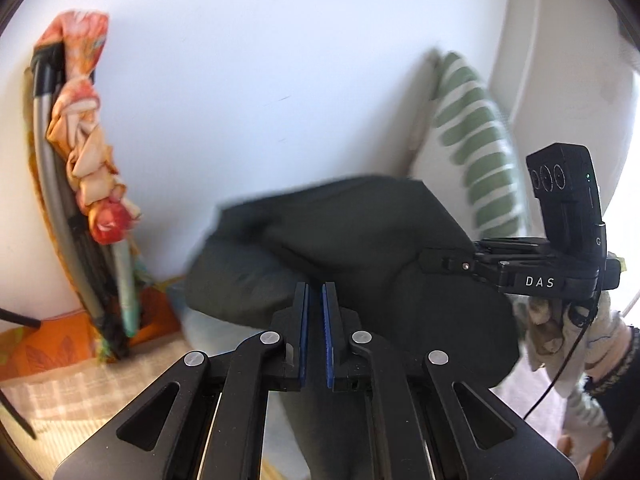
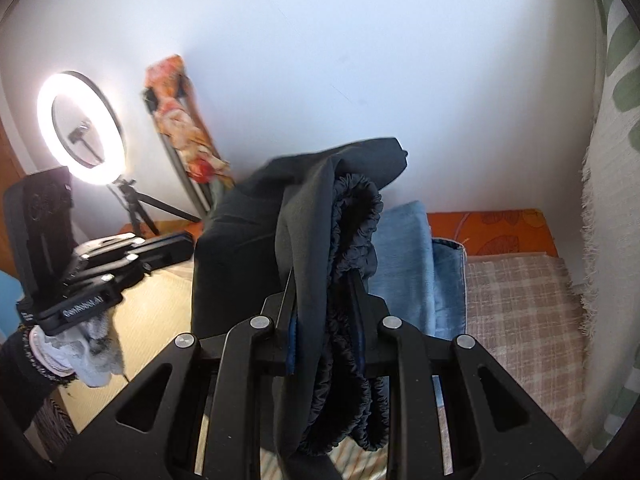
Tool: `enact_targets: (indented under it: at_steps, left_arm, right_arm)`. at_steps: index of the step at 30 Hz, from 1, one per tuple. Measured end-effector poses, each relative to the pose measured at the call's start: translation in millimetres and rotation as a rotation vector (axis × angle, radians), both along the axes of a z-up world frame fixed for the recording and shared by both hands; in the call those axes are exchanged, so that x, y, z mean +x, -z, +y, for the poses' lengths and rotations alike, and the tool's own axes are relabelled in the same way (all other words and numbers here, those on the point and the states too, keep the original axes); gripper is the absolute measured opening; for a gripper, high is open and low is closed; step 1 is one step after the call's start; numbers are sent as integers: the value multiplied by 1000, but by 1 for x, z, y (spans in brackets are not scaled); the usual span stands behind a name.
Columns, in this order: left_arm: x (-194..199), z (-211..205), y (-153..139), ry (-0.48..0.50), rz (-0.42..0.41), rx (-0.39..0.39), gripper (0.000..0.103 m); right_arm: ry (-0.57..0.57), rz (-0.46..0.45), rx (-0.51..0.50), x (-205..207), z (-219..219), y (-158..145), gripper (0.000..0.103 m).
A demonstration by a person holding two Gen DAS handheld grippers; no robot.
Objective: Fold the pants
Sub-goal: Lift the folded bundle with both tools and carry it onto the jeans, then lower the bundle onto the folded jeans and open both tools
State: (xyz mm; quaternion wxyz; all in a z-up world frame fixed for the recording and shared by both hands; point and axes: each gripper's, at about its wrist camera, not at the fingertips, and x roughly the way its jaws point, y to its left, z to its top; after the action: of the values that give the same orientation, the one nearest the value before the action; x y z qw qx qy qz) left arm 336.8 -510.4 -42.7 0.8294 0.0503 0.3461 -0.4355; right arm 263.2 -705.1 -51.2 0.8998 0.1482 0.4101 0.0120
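Left gripper (image 1: 315,300): blue-padded jaws nearly together with only a thin slit between them; no cloth visibly caught in the slit, so closed on nothing that shows. Dark pants (image 1: 340,248) bulge just beyond its tips, filling the left wrist view from centre toward 4 o'clock, edges blurred. Right gripper (image 2: 326,280): jaws clamped on the pants (image 2: 248,240), with a smooth dark fold and the gathered elastic waistband (image 2: 360,216) both pinched between the fingers; the cloth rises above the tips and also trails down between the linkages toward 6 o'clock. In the left wrist view the right gripper's body (image 1: 540,276) sits at 3 o'clock, held by a gloved hand (image 1: 560,332) below it. In the right wrist view the left gripper's body (image 2: 80,280) sits at 9 o'clock, a gloved hand (image 2: 88,348) under it. Folded light-blue denim (image 2: 412,264) lies behind the pants toward 3 o'clock, on a checked cover (image 2: 520,300). Orange leaf-print fabric (image 2: 500,228) runs along the white wall (image 2: 320,60) base. Ring light (image 2: 80,124) on a tripod, lit, at 10 o'clock. Folded frame draped with floral cloth (image 1: 92,140) leans on the wall. Green-striped cushion (image 1: 472,148) at 2 o'clock in the left wrist view.
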Motion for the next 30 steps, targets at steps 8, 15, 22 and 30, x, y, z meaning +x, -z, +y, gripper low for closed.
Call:
enact_targets:
  at_steps: [8, 15, 22, 30]
  left_arm:
    - [8, 16, 20, -34, -8, 71, 5]
    - [-5, 23, 20, 10, 33, 68, 10]
    - [-25, 33, 10, 21, 49, 43, 58]
    - [-48, 54, -7, -9, 38, 37, 77]
  right_arm:
    - [141, 146, -92, 20, -35, 45, 34]
    - [247, 189, -152, 0, -49, 41, 51]
    - [249, 147, -169, -26, -25, 22, 51]
    - [263, 77, -196, -56, 10, -14, 66]
